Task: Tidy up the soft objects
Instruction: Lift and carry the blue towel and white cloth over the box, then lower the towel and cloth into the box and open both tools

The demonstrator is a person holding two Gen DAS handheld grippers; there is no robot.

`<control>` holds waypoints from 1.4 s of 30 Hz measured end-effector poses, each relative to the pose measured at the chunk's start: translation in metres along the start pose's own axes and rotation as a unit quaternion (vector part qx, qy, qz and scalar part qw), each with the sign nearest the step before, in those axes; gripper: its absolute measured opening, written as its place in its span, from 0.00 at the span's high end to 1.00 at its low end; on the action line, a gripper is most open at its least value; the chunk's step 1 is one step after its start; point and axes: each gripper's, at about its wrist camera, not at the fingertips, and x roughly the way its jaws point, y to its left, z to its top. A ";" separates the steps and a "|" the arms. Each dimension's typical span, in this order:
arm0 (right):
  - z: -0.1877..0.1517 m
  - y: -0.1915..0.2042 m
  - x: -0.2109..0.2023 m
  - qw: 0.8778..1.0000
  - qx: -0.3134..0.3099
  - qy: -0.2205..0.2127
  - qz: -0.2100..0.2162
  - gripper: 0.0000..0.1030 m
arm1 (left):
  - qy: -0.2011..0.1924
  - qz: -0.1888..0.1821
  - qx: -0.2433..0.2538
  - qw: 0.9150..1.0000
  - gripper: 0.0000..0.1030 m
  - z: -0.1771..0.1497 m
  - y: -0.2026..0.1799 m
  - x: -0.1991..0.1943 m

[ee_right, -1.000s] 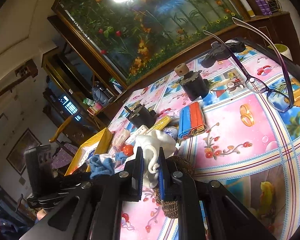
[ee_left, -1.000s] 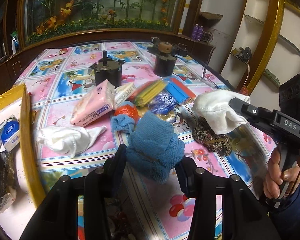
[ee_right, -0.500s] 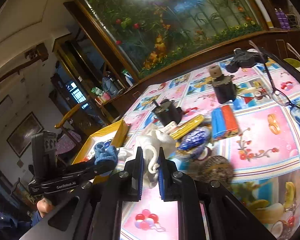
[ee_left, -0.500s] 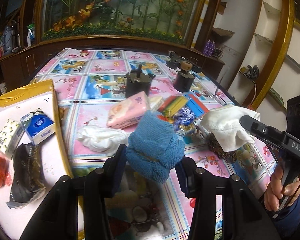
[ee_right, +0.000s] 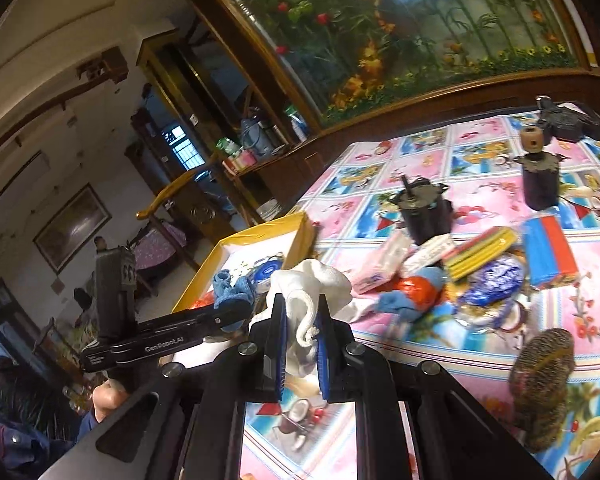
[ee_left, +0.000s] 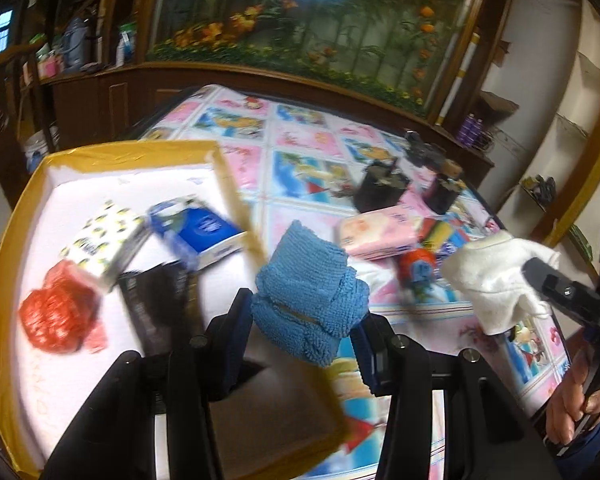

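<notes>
My left gripper (ee_left: 304, 320) is shut on a blue knitted cloth (ee_left: 308, 288) and holds it in the air at the right edge of the yellow-rimmed white tray (ee_left: 112, 152). It also shows in the right wrist view (ee_right: 232, 292). My right gripper (ee_right: 302, 320) is shut on a white cloth (ee_right: 312, 284), held above the table just right of the tray (ee_right: 260, 232). The white cloth shows in the left wrist view (ee_left: 496, 276) at the right.
The tray holds two tissue packs (ee_left: 196, 232), a red net ball (ee_left: 56, 312) and a dark packet (ee_left: 156, 304). On the floral tablecloth lie a pink tissue pack (ee_left: 380, 232), coloured sponges (ee_right: 484, 252), a brown scrubber (ee_right: 540, 376), and two black motors (ee_right: 420, 212).
Both grippers have swung left with their cloths. The blue cloth now hangs at the tray's right edge, and the white cloth has moved away from the brown scrubber towards the tray.
</notes>
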 end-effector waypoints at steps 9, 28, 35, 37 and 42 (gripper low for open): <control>0.015 0.034 0.049 0.999 -0.022 0.034 0.024 0.87 | -0.005 0.024 -0.044 0.999 0.56 -0.010 0.054 -0.017; 0.087 0.078 0.218 0.995 0.007 0.099 -0.008 0.87 | 0.026 0.113 -0.089 0.989 0.56 0.067 0.152 -0.006; 0.088 0.078 0.281 0.991 0.014 0.127 -0.037 0.87 | 0.070 0.137 -0.088 0.984 0.56 0.078 0.170 0.025; 0.085 0.076 0.291 0.990 0.020 0.132 -0.040 0.87 | 0.080 0.145 -0.095 0.982 0.56 0.076 0.173 0.032; 0.080 0.072 0.307 0.989 0.017 0.139 -0.051 0.85 | 0.076 0.147 -0.094 0.982 0.56 0.075 0.174 0.035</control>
